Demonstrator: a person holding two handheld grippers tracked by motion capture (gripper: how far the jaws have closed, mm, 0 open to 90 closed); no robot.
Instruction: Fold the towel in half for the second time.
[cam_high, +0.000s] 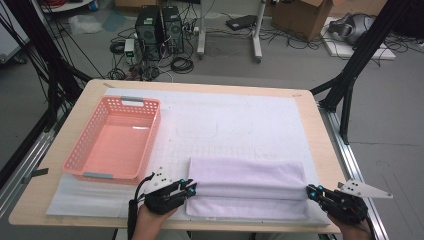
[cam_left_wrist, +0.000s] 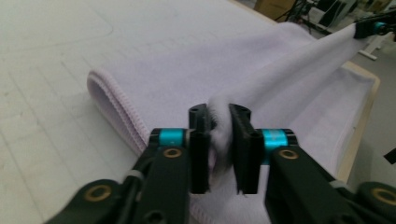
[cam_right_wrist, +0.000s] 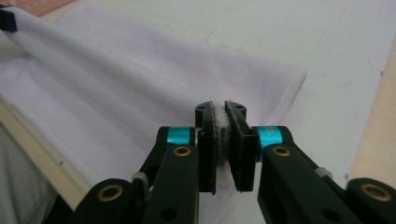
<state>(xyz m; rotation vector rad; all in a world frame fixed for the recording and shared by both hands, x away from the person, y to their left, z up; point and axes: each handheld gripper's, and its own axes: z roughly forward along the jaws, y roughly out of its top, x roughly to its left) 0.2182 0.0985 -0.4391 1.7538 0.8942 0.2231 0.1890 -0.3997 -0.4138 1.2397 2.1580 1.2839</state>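
Observation:
A pale lilac towel (cam_high: 247, 186) lies folded near the table's front edge, on a white mat (cam_high: 230, 120). My left gripper (cam_high: 189, 189) is shut on the towel's left end; in the left gripper view its jaws pinch a bunched corner of the towel (cam_left_wrist: 187, 74). My right gripper (cam_high: 314, 192) is shut on the towel's right end, and the right gripper view shows cloth squeezed between its jaws, with the towel (cam_right_wrist: 116, 84) stretching away to the left. The upper layer is lifted taut between the two grippers, a little above the lower layer.
A pink plastic basket (cam_high: 116, 141), with nothing in it, stands on the left of the table, just behind my left gripper. The wooden table edge (cam_high: 170, 226) runs close under both hands. Computers, cables and boxes sit on the floor beyond the table.

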